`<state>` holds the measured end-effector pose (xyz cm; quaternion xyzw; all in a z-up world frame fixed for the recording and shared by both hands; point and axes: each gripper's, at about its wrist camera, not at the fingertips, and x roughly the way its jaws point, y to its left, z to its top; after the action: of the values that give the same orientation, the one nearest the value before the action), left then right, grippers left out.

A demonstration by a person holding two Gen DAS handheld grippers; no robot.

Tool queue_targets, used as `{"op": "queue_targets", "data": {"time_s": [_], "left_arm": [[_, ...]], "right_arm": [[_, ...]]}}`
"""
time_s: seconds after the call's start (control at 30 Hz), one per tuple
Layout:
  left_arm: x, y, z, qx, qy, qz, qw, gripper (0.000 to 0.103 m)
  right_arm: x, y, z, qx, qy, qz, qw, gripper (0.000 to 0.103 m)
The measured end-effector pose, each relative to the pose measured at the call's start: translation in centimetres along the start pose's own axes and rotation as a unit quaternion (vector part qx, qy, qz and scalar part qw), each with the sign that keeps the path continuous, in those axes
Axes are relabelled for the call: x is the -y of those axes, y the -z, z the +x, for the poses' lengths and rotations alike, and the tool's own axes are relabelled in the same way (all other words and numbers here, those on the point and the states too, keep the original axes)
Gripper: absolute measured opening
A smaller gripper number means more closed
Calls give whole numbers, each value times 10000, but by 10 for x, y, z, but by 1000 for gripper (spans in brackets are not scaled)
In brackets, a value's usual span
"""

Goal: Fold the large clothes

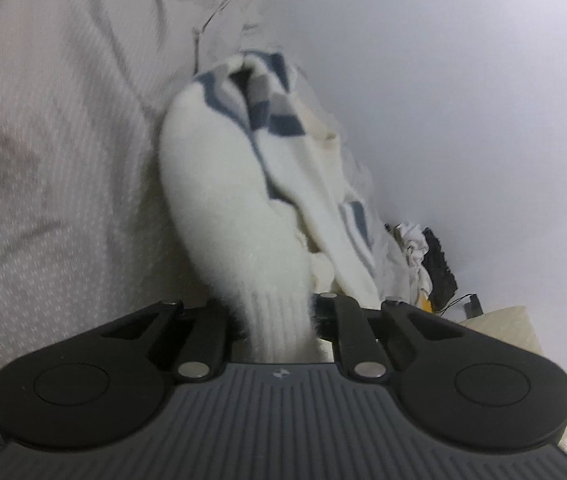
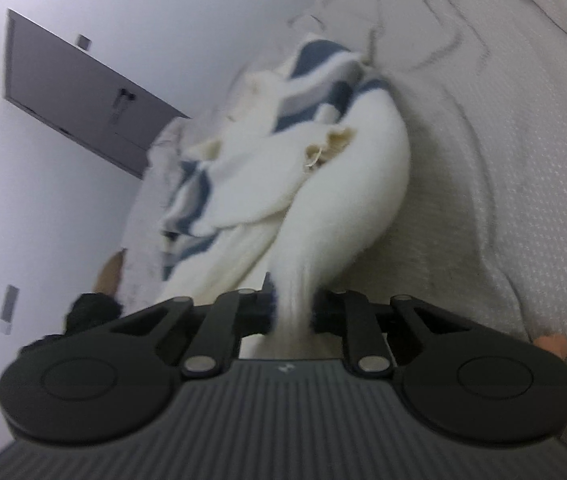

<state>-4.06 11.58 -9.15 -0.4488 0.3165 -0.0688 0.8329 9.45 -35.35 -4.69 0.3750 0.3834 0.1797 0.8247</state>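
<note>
In the left wrist view the left tool [image 1: 279,320] is clamped on the ribbed edge of a white fuzzy sweater [image 1: 223,200], its jaws drawn in tight on the knit with the fabric bunched between them. From there the sweater stretches away across the pale bedspread [image 1: 43,180], its blue and grey striped part [image 1: 267,112] crumpled at the far end by the wall; a small heap of other clothes [image 1: 415,248] lies further off to the right. In the right wrist view the right tool [image 2: 293,312] is likewise closed on a pinched strand of the same sweater [image 2: 347,200], which fans out from the jaws onto the bedspread [image 2: 503,200], the striped band [image 2: 323,80] rumpled beyond and a door [image 2: 83,92] in the wall behind. My reading is that this is the opening step: both edges are gripped and the garment is being picked up off the bed so it can be spread. The next move calls for lifting both tools together and drawing them apart, keeping the grips firm so the loose, heavy knit hangs open rather than twisted, before laying it flat for the first fold.
</note>
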Motion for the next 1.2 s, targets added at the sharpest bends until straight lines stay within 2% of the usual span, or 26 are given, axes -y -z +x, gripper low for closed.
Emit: {"op": "queue_targets", "data": {"time_s": [0.1,0.37,0.57,0.7,0.93,1.07,1.2], "left_arm": [[8,-4,-15,168,161,127,9996,13],[30,-2,-60,404,415,299,9979,13],[53,10,-104,345,702,484,9958,13],[76,17,-135,235,766,757,9939,13],[115,34,-185,121,818,1170,9897,13],[120,41,-189,41,754,1227,9896,14],[125,29,-168,159,583,1305,9896,15]], "right_arm": [[1,-2,-10,70,-287,138,9995,16],[-27,-11,-45,277,-874,-219,9955,15],[-41,-7,-88,461,-1132,-375,9918,15],[-51,0,-120,528,-1109,-528,9910,15],[-64,14,-169,801,-1337,-640,9857,15],[-61,19,-177,807,-1292,-641,9862,15],[-54,9,-162,801,-1243,-600,9872,16]]}}
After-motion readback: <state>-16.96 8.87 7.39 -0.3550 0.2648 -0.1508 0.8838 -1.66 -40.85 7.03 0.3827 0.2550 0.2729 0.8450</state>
